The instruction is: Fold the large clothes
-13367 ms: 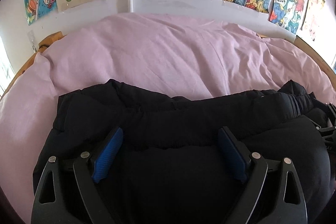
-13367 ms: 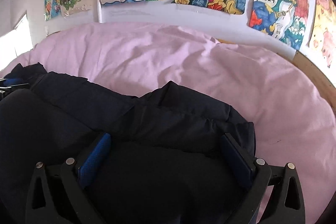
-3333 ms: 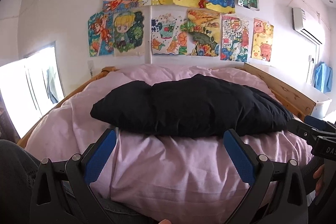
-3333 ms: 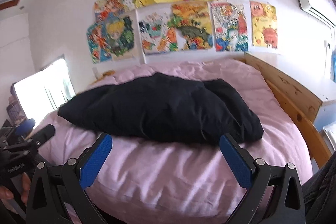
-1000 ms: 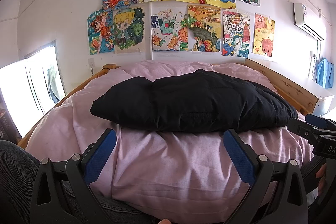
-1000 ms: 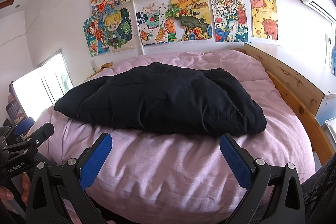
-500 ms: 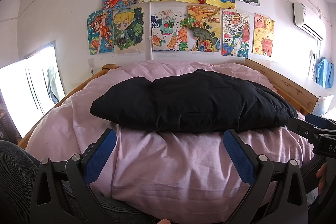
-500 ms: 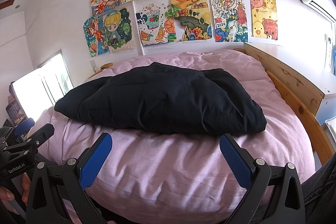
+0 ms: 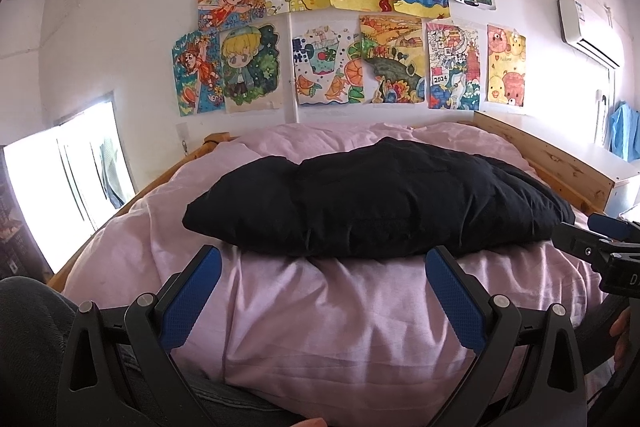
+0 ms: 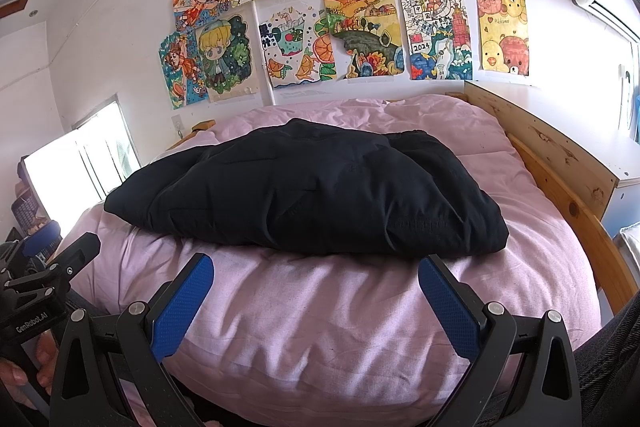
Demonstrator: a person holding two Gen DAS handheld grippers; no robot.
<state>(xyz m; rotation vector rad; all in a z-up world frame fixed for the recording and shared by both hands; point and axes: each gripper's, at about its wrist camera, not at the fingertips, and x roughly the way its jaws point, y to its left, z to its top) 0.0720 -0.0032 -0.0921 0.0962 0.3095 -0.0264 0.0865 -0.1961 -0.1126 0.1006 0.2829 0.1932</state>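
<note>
Jacket (image 9: 376,203) lies folded on the bed (image 9: 340,307), long axis left-right, ahead of both hand-held grippers. Left (image 9: 322,291) and right (image 10: 316,295) are released, empty, about equally near.

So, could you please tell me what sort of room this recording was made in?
Most likely a child's bedroom: a wooden-framed bed covered with a pink duvet carries the folded black padded jacket, and colourful hand-drawn children's pictures are taped across the white wall above it.
</note>
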